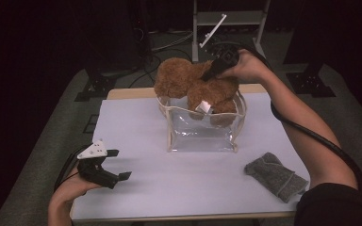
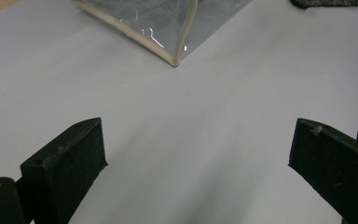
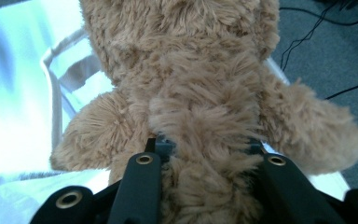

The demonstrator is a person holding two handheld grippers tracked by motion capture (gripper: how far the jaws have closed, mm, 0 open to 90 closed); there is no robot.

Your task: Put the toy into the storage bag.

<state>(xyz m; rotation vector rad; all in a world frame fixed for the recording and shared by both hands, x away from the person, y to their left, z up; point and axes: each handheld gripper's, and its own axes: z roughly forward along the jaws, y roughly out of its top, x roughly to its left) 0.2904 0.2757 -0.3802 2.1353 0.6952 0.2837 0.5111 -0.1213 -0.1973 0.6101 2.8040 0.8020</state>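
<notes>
Bear (image 1: 195, 84) sits across the bag (image 1: 201, 134) mouth, legs starting in, head and body above the rim. My right claw (image 1: 212, 71) is clamped on its fur. Left claw (image 1: 115, 165) rests on the tabletop (image 1: 169, 183), jaws apart, holding nothing. Left to do, I judge: push bear fully down, release.

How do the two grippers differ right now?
The right gripper is clamped on the brown teddy bear above the clear bag; the left gripper holds nothing. The right jaws are buried in fur; the left jaws stand wide apart over the bare white table. Both are black, two-jawed and hand-held.
</notes>
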